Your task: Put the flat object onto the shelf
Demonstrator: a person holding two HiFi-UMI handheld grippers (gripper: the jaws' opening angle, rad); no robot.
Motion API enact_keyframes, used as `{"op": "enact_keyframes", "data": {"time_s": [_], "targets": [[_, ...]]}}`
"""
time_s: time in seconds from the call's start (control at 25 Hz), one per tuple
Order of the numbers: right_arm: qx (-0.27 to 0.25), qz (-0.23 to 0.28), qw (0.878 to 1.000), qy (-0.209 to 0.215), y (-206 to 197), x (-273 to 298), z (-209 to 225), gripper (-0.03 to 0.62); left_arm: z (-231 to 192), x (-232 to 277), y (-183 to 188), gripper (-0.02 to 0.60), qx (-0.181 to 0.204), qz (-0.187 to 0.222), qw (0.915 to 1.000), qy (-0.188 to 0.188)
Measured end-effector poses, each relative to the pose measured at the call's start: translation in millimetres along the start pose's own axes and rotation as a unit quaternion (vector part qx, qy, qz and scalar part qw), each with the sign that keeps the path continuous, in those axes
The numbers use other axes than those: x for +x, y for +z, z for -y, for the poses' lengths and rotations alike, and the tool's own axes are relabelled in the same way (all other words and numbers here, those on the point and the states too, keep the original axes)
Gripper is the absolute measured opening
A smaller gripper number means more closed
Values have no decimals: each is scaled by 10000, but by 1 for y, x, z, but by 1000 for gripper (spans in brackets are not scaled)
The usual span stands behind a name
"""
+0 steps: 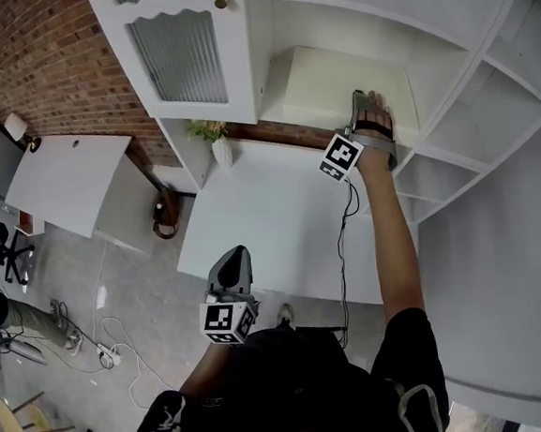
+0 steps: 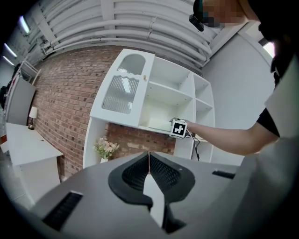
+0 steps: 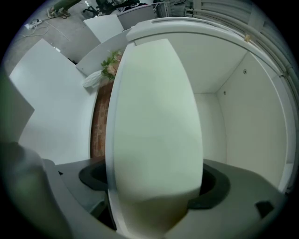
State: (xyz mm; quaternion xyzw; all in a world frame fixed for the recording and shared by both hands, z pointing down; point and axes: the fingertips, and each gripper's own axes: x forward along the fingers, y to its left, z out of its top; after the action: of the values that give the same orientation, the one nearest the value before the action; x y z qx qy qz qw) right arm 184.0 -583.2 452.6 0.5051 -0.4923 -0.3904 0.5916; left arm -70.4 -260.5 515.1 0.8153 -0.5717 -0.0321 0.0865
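Note:
The flat object point(image 1: 334, 82) is a pale cream board lying in the open compartment of the white shelf point(image 1: 431, 65). My right gripper point(image 1: 362, 101) reaches into that compartment at the board's near right edge. In the right gripper view the board point(image 3: 154, 116) fills the middle, and the right gripper point(image 3: 154, 189) has its jaws spread wide on either side of it, with the dark pads standing off its edges. My left gripper point(image 1: 231, 268) hangs low by the table's front edge. Its jaws point(image 2: 148, 173) are shut with nothing between them. The board point(image 2: 159, 125) also shows far off in the left gripper view.
A white table point(image 1: 271, 220) stands under the shelf, with a small vase of flowers point(image 1: 217, 147) at its back left corner. A cupboard door with ribbed glass point(image 1: 176, 45) is left of the compartment. A black cable point(image 1: 342, 251) hangs from the right gripper. A second white desk point(image 1: 65, 177) stands by the brick wall.

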Motion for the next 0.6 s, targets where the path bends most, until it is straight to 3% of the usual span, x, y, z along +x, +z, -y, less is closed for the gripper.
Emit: {"op": "enact_keyframes", "data": {"time_s": [0.36,0.6], "targets": [[-169,-202,9995,-174,-12,-26,7,456,-21,-36,13,14,-64,129,9996,248],[69,19,9999,-90,-15,-89,-5,456,-11,-54,7,14,-117,166,9998,26]]}}
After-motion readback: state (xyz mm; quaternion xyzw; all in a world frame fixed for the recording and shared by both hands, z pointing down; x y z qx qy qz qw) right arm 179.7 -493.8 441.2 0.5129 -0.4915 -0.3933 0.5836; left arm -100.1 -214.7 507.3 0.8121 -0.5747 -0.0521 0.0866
